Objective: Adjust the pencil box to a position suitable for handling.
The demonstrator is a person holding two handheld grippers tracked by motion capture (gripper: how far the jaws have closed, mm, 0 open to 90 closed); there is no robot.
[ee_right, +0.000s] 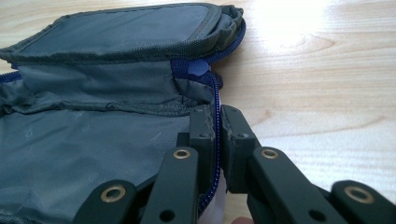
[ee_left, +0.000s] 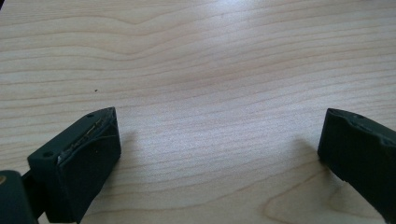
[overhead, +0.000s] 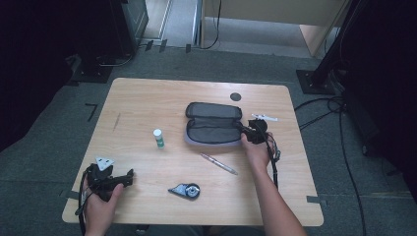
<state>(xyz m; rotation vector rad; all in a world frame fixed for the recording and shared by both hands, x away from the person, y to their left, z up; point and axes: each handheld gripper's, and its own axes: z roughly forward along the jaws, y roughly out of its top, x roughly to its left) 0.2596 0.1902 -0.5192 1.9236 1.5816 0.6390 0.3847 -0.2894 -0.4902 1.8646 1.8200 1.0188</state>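
You worked at a pale wooden table standing on grey carpet in a dim room, with a glue stick, a pen and a tape dispenser lying loose on it. Your right gripper had its jaws pressed together on the zipper edge of the open pouch, which lay flat near the table's middle toward the right side. Your left gripper sat at the near left corner, jaws spread wide over bare wood and holding nothing.
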